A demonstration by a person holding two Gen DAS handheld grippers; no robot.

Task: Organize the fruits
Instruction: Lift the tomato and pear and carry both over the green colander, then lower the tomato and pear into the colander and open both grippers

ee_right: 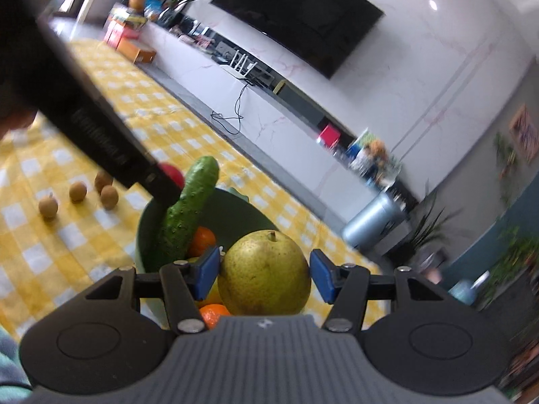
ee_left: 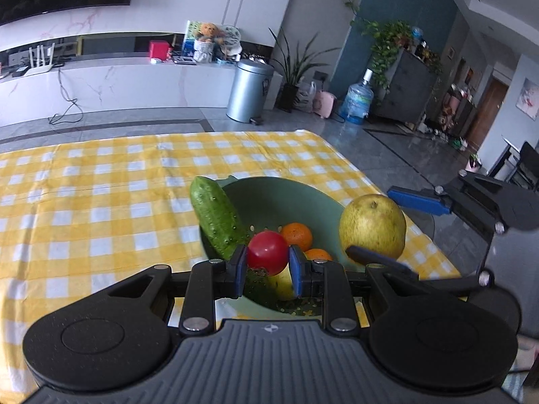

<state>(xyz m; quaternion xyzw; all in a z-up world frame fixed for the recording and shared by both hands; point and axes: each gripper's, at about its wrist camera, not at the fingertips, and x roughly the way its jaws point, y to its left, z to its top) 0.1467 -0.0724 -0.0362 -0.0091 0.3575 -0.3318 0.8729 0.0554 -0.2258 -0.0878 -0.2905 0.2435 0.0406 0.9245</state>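
left gripper (ee_left: 268, 262) clamps tomato (ee_left: 267, 252) | right gripper (ee_right: 264, 272) grips pear (ee_right: 264, 274) | bowl (ee_left: 286, 198) bottom hidden

Both wrist cameras look closely down over their fingers, sharing the bowl (ee_left: 286, 198).

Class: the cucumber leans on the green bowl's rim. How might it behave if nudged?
The cucumber looks stiff, so it would probably pivot, not bend. Propped steeply against the bowl, it could topple out. Its round body may then roll on the tablecloth.

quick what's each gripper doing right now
left gripper: shut on the tomato
right gripper: holding the pear
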